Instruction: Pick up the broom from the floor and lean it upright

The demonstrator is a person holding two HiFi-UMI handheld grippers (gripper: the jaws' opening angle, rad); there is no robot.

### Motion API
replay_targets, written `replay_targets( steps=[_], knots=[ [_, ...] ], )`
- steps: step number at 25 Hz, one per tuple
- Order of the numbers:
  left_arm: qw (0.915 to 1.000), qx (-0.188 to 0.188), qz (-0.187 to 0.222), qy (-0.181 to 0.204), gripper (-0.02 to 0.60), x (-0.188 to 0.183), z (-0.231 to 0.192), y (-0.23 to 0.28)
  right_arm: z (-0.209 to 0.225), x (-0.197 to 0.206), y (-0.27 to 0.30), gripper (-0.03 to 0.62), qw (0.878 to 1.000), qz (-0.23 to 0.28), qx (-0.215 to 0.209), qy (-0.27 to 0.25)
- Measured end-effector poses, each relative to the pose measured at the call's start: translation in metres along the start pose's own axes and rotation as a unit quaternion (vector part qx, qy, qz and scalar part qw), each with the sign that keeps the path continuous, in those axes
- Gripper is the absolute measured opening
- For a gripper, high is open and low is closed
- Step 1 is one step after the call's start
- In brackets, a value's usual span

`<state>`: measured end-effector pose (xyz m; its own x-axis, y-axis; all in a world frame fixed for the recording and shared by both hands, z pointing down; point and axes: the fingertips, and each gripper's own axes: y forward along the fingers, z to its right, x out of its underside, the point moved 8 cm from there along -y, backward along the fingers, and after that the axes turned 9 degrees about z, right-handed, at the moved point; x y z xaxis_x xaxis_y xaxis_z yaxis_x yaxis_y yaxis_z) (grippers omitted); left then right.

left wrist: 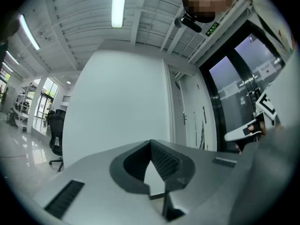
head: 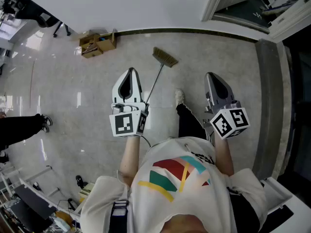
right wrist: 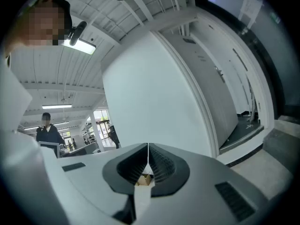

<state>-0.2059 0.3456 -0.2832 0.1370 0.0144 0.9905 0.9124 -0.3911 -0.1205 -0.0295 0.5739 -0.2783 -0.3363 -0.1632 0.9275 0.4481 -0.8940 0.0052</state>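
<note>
Two tools, left tool [head: 130, 74] and right tool [head: 212, 77], both closed, empty, held level. Broom [head: 164, 57] flat on tiled floor [head: 73, 96] ahead, bristles near wall. Risk: thin handle rolling from off-centre pinch; leaned broom sliding on glossy tiles.

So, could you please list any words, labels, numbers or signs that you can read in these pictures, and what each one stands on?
None can be read.
Green sign over the doorway: too small and blurred.
Print on the person's shirt: too small.
Left marker cube and right marker cube: square patterns only, no letters.
</note>
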Motion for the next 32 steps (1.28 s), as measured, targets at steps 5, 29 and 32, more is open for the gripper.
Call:
replay_targets(
  steps=[5, 29, 32],
  knots=[
    [0.9991, -0.022, 0.036, -0.003, 0.044, 0.021, -0.026, 0.149, 0.055, -0.015, 0.151, 0.014, 0.995, -0.024, -0.067, -0.067],
    [0.9596, -0.28, 0.014, -0.022, 0.044, 0.12, -0.246, 0.241, -0.008, 0.111, 0.513, 0.169, 0.732, -0.246, -0.567, -0.286],
    [0.9407, -0.338, 0.0, -0.021, 0.044, 0.194, -0.261, 0.215, 0.0, 0.214, 0.527, 0.169, 0.651, -0.298, -0.633, -0.296]
  ],
)
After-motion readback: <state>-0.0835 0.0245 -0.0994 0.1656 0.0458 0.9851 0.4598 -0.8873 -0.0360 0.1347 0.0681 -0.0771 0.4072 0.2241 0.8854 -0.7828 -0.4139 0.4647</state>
